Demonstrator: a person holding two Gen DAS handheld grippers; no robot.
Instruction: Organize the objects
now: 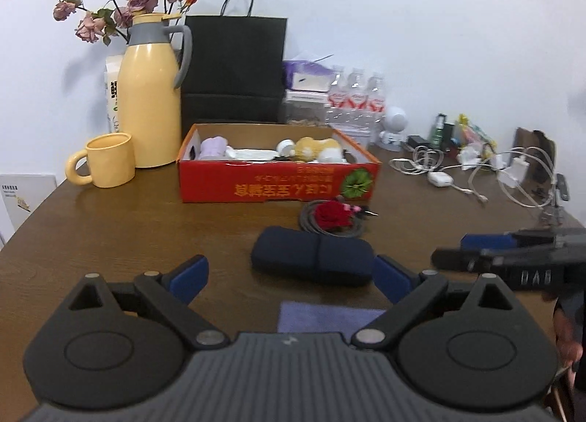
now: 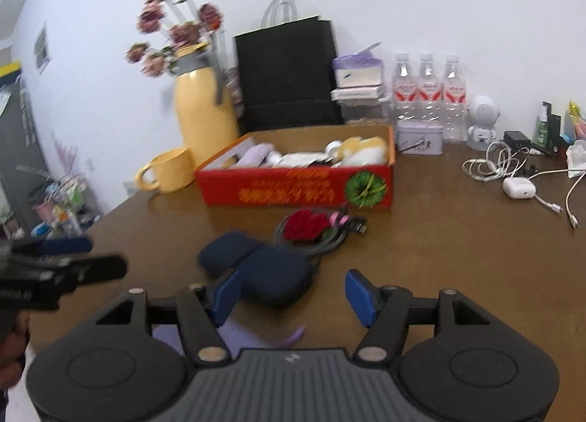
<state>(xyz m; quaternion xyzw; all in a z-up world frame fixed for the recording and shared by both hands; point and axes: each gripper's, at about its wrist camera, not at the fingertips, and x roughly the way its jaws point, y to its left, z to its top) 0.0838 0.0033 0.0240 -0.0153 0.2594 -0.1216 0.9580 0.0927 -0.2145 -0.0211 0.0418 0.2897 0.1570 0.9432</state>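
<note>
Counter (image 1: 110, 224) of dark brown wood carries the following, listed left to right. Yellow mug (image 1: 106, 160) stands at the far left, just beside a yellow jug (image 1: 150, 92) with a grey collar and handle; dried pink roses (image 1: 121, 0) rise behind the jug. Black paper bag (image 1: 234, 66) stands against the wall. In front of it sits a red cardboard box (image 1: 278, 180), open at the top, holding a lilac item, white items and a tan-and-white soft toy (image 1: 315, 149). Near the box's right front corner lies a red rose (image 1: 331, 215) on a coil of dark cable. Nearer the cameras, a navy pouch (image 1: 311, 255) lies flat on the counter, apart from the box. A lilac cloth (image 1: 329, 315) lies below both claws.

Further right stand three water bottles (image 1: 357, 90), a small white robot figure (image 1: 395, 125), then white chargers and cables (image 1: 439, 176).

Left claw (image 1: 289, 275) is spread wide, nothing between its blue pads; the pouch lies just beyond them. Right claw (image 2: 293, 293) is also spread, empty, with the pouch's near end just past its left pad.
</note>
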